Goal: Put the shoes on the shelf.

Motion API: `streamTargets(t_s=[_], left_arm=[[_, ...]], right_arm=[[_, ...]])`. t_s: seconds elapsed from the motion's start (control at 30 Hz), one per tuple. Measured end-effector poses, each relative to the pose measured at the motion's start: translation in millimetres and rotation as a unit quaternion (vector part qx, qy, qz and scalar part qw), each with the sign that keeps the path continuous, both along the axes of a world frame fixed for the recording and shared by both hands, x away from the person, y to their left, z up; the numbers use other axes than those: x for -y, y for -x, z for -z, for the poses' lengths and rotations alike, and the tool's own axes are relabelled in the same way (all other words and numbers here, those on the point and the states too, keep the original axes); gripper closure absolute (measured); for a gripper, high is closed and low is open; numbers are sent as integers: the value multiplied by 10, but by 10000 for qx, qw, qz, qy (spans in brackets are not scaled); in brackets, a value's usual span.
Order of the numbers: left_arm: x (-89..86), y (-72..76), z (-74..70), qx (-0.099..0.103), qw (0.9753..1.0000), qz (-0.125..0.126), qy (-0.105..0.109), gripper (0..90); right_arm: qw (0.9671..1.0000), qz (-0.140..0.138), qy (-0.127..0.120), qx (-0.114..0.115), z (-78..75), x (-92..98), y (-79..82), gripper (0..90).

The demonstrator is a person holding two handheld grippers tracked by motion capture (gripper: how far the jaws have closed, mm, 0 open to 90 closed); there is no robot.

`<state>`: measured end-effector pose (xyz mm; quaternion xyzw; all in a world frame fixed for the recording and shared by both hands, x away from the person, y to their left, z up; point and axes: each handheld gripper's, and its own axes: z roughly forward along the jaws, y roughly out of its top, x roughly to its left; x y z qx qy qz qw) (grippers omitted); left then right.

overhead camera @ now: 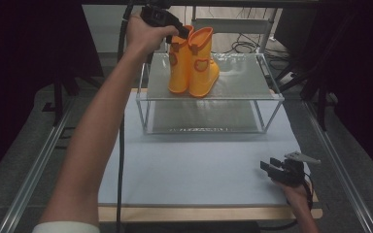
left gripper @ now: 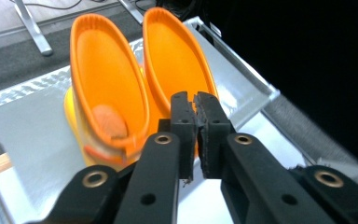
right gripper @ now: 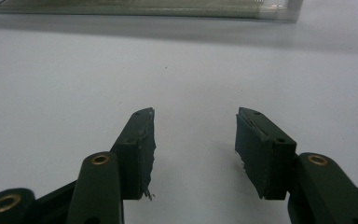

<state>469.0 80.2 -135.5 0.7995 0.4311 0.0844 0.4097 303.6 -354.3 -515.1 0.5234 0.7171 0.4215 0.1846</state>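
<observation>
Two orange rubber boots (overhead camera: 194,68) stand side by side on top of a clear box-shaped stand (overhead camera: 245,77) at the far middle of the table. My left gripper (overhead camera: 183,32) is at the top of the boot on the left. In the left gripper view its jaws (left gripper: 196,100) are pressed together at the near rim of one boot (left gripper: 177,56), and the other boot (left gripper: 105,79) stands beside it. My right gripper (overhead camera: 271,167) rests low over the white mat near the front right corner. It is open with nothing between its fingers (right gripper: 193,121).
The white mat (overhead camera: 199,165) covers the table between the stand and the front edge. The stand's shiny top (left gripper: 28,121) has bare room to the right of the boots. Metal rails run along both sides of the table, and cables lie on the floor behind.
</observation>
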Motion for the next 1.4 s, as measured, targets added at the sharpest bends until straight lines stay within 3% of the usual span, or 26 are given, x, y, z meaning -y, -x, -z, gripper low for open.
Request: streamTargets(t_s=[0.3,0.6,0.97,1.4], left_arm=[[-276,306,154,3,10000,28,-65,891],[-453,388,418,-143,9998,-14,-102,889],[-558,214,931,-468,9983,-210,-265,886],[-427,-103,1491,-700,9960,-450,-331,893]], right_arm=[[10000,16,-10,38,-19,-9,4,473],[10000,2,17,13,-9,-24,0,473],[9999,-56,123,-43,20,-52,-9,473],[10000,10,70,10,5,-9,3,473]])
